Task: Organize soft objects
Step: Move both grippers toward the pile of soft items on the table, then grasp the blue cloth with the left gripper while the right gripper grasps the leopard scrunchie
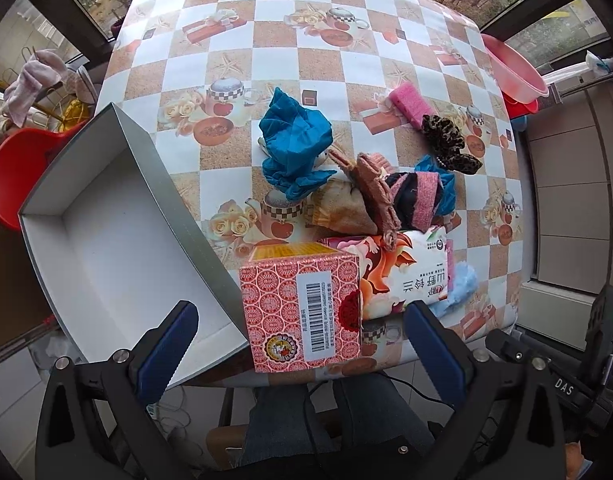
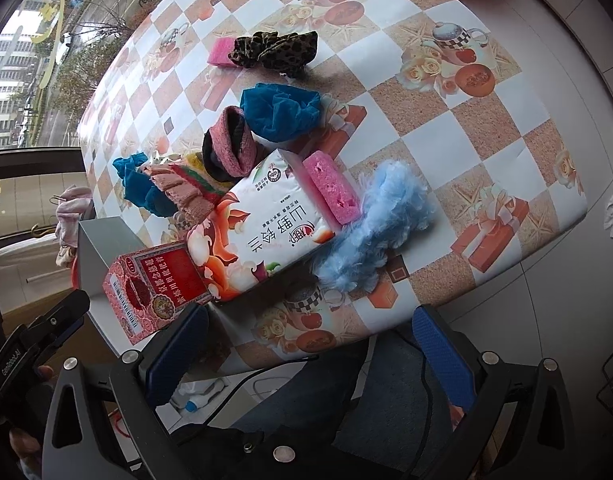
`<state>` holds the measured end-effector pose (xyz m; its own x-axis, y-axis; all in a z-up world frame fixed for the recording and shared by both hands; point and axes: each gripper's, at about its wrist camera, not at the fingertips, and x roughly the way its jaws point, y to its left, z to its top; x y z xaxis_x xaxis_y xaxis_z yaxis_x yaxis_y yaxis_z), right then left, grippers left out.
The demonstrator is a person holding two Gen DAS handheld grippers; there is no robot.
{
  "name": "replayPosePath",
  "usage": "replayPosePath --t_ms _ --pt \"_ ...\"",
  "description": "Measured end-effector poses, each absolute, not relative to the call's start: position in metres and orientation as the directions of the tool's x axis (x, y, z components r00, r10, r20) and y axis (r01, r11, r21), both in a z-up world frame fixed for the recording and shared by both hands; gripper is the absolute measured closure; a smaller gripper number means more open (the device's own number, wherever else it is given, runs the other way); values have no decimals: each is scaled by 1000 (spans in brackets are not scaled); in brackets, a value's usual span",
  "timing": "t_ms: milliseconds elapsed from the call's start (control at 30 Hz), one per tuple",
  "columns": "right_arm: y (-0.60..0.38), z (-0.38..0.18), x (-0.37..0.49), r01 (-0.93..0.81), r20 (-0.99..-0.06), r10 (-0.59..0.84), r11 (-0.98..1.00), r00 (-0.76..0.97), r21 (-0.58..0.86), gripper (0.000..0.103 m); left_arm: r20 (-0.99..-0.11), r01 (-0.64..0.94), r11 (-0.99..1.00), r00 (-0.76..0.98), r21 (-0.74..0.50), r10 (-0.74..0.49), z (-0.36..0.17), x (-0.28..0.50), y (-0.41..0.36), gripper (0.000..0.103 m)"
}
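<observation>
A pile of soft things lies on the checked table (image 1: 290, 64): a blue cloth (image 1: 296, 140), a leopard scrunchie (image 1: 446, 142), a pink sponge (image 1: 408, 102), pink and tan knitwear (image 1: 380, 196), a tissue pack (image 1: 410, 276) and light blue fluff (image 2: 380, 224). An empty grey box (image 1: 118, 240) stands at the left. My left gripper (image 1: 302, 344) is open, hovering at the near edge around a red carton (image 1: 302, 308). My right gripper (image 2: 310, 344) is open and empty at the near edge, in front of the tissue pack (image 2: 262, 232).
A second pink sponge (image 2: 332, 188) lies beside the tissue pack. A pink basin (image 1: 514, 72) sits at the far right edge. A red chair (image 1: 18, 168) and hung cloths (image 1: 30, 84) are left of the table. My legs are below the near edge.
</observation>
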<state>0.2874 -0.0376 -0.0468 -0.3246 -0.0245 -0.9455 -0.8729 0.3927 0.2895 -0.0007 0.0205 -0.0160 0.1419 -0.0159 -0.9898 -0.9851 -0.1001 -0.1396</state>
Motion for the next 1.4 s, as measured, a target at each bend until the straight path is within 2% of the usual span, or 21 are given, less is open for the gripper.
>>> replayPosePath --t_ms 167,500,1400 --pt "-20 -48 288 -893 -953 -30 359 -300 270 0 -989 -980 -131 150 -150 8 -23 -6 39 0" --pt "27 -55 289 -923 -964 -45 303 -261 236 0 -990 -982 -152 127 -116 -64 -50 -1 72 0" --pt "111 -75 291 -982 -989 -77 151 -126 113 0 -985 -971 -227 103 -70 -137 -105 -7 113 0"
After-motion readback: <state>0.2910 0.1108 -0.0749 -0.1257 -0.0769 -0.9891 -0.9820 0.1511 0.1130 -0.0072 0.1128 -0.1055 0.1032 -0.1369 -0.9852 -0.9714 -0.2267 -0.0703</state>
